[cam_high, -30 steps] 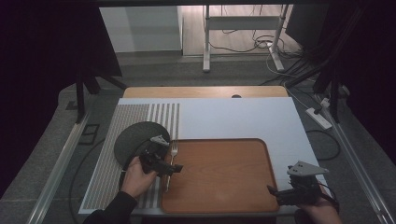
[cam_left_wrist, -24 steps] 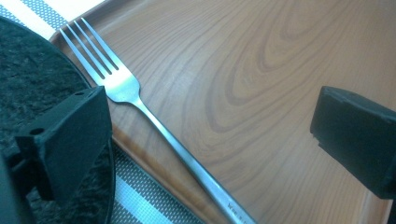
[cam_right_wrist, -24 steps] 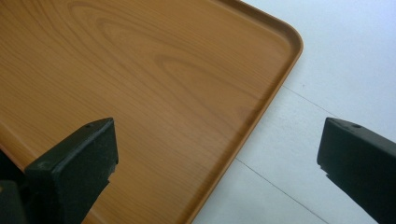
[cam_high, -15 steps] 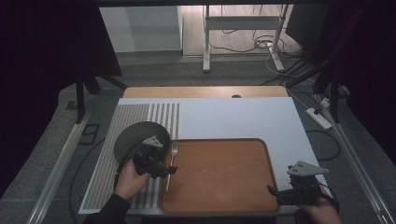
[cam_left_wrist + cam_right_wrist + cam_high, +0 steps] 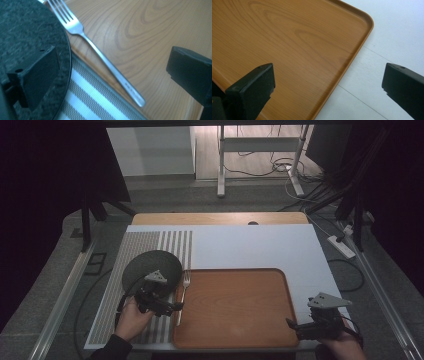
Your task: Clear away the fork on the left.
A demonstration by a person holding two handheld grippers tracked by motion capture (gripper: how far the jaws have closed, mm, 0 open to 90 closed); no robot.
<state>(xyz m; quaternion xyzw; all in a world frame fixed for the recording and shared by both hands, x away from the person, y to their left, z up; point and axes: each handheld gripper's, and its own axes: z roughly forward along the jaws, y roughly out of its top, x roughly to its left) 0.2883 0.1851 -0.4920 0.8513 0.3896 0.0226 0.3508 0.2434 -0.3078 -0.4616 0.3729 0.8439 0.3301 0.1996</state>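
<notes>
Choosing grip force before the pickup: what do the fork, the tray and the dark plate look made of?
Fork: brushed metal, likely steel, with a silvery sheen. Tray: wood or wood-look laminate, satin, grain rings showing. Plate: dark speckled matte, perhaps stone or stoneware.

1. The wooden tray (image 5: 235, 307) is the landmark: its whole inside lies bare, open passage across it.
2. Along the tray's left rim lies the fork (image 5: 182, 290), narrowing that side.
3. Just left of the fork, the dark round plate (image 5: 150, 267) blocks the way.
4. Beyond the tray's far rim, the white surface (image 5: 250, 245) is free.
</notes>
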